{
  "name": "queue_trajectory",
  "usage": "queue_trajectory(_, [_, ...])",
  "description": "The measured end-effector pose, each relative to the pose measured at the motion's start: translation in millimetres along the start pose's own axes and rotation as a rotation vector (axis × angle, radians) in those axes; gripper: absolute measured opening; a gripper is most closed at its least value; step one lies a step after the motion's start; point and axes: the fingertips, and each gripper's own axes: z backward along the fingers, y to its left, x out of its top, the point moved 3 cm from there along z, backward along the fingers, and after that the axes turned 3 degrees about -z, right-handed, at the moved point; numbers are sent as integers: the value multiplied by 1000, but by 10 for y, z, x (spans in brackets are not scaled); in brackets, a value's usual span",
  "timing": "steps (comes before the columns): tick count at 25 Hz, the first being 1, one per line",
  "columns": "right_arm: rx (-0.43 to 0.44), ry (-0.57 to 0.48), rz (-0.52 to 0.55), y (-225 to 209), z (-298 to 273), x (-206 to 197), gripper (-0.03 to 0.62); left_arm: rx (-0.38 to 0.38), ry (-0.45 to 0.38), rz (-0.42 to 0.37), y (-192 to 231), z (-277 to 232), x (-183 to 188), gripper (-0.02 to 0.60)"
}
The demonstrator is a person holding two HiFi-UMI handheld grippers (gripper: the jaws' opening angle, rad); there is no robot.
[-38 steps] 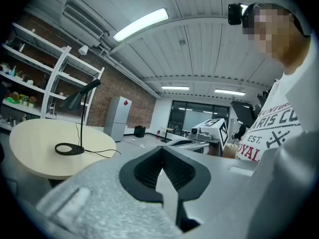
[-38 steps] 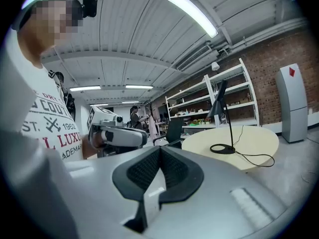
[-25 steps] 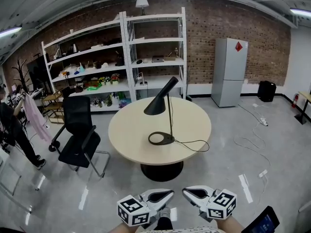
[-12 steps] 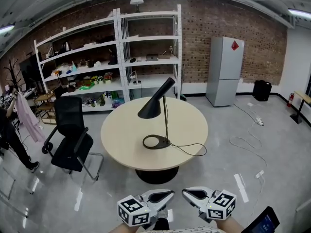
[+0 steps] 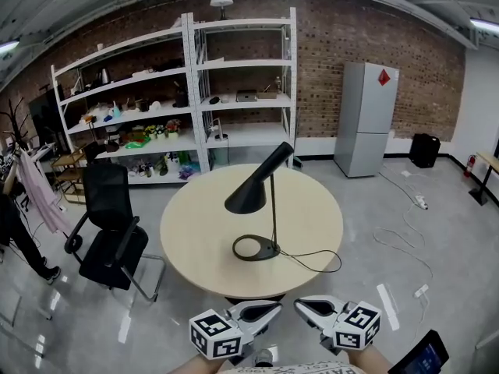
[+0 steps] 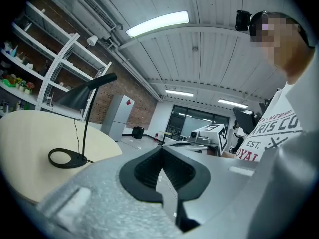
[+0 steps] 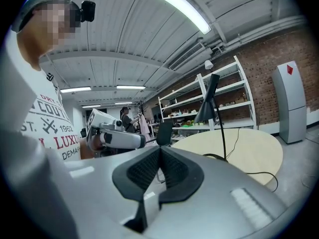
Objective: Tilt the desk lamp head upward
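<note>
Both my grippers are clenched on nothing. The left gripper (image 5: 265, 311) and right gripper (image 5: 310, 309) hang low, side by side, short of the round pale-wood counter (image 5: 199, 240). The black metal desk lamp (image 5: 274, 209) stands near the counter's middle, straight ahead and well apart from both grippers. Its cone-shaped head (image 5: 251, 193) slants down and leftward from the stem top, so I judge my left gripper the nearer. The only writing I can read is "1962" and "EST." on my white shirt (image 7: 47, 126).
</note>
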Motion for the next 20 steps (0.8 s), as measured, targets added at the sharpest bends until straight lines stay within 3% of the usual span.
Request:
queue_trajectory(14, [33, 20, 17, -799, -1026, 465, 6, 37, -31, 6, 1261, -113, 494, 0])
queue_trajectory(20, [37, 5, 38, -1082, -1402, 661, 6, 28, -85, 8, 1741, -104, 788, 0])
